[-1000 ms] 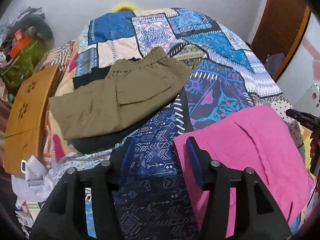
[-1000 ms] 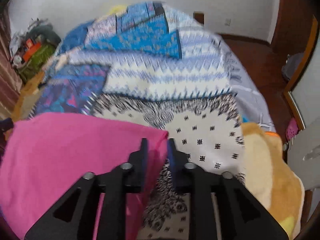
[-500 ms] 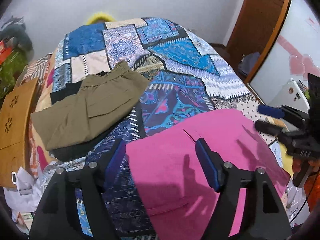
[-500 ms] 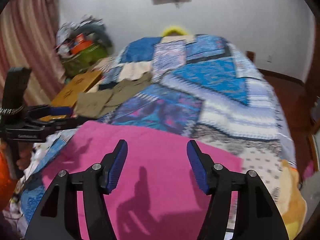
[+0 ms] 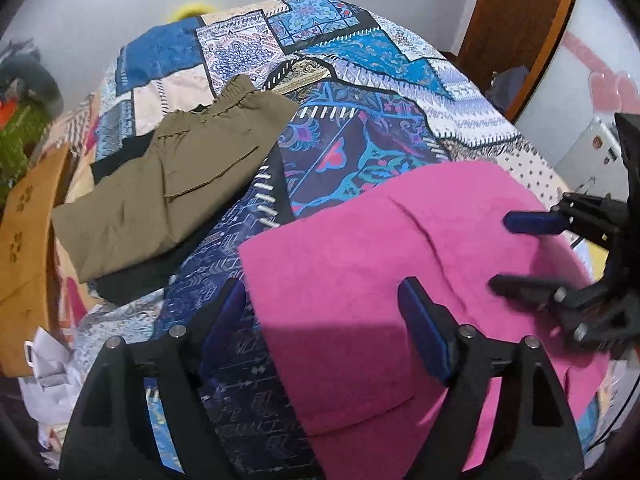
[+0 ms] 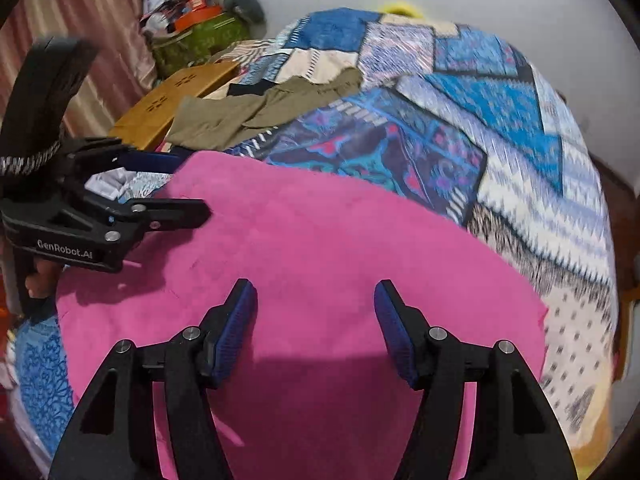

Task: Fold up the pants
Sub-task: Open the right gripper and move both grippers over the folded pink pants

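Observation:
Folded pink pants lie flat on the patterned bedspread at the near edge; they also show in the right wrist view. My left gripper is open and empty above their left edge. My right gripper is open and empty above their middle. Each gripper shows in the other's view: the right one over the pants' right side, the left one at their left edge.
Folded olive pants lie on a black garment at the bed's left. A wooden board leans beside them. A cluttered pile stands by the wall. A wooden door is at the right.
Both grippers have let go of the pink pants, opened, and drawn back above them. The right wrist view has swung left, so it now looks across the bed.

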A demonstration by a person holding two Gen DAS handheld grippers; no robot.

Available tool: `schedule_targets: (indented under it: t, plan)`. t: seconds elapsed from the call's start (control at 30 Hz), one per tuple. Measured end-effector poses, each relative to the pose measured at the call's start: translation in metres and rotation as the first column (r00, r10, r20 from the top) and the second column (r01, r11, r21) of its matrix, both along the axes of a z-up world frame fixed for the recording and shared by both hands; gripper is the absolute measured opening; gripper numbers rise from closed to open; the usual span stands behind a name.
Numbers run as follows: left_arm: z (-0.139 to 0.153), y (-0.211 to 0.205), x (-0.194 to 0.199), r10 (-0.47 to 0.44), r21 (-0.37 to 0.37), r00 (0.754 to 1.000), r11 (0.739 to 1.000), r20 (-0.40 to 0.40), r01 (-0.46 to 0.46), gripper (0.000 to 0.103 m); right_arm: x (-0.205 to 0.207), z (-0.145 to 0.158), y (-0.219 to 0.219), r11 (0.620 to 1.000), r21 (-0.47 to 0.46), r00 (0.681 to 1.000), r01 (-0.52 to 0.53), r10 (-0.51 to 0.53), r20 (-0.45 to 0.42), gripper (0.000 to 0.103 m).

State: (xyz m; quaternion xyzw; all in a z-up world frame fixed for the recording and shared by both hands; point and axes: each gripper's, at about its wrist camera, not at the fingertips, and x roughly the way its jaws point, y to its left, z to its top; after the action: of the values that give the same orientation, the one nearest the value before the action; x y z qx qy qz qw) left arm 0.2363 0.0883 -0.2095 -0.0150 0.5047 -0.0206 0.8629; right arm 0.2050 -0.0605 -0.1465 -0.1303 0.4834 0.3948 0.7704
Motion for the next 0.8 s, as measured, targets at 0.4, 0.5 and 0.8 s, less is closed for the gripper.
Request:
schedule_targets:
  t: [0.4, 0.5, 0.8]
  plan:
    - [0.001, 0.007, -0.035, 0.020, 0.027, 1.000, 0.999, 0.004, -0.020, 0.080, -0.031, 0.001, -0.054, 0.994, 0.015, 0.994, 0.109, -0.108, -0.019, 0.059]
    - [0.002, 0.008, -0.045, 0.032, 0.021, 0.999, 0.999, 0.007, -0.032, 0.080, -0.039, 0.002, -0.067, 0.990, 0.018, 0.990, 0.139, -0.139, -0.017, 0.059]
    - [0.007, 0.005, -0.067, 0.053, 0.098, 0.998, 0.994, 0.027, -0.056, 0.080, -0.060, 0.005, -0.108, 0.965, 0.054, 0.966, 0.256, -0.253, -0.049, 0.059]
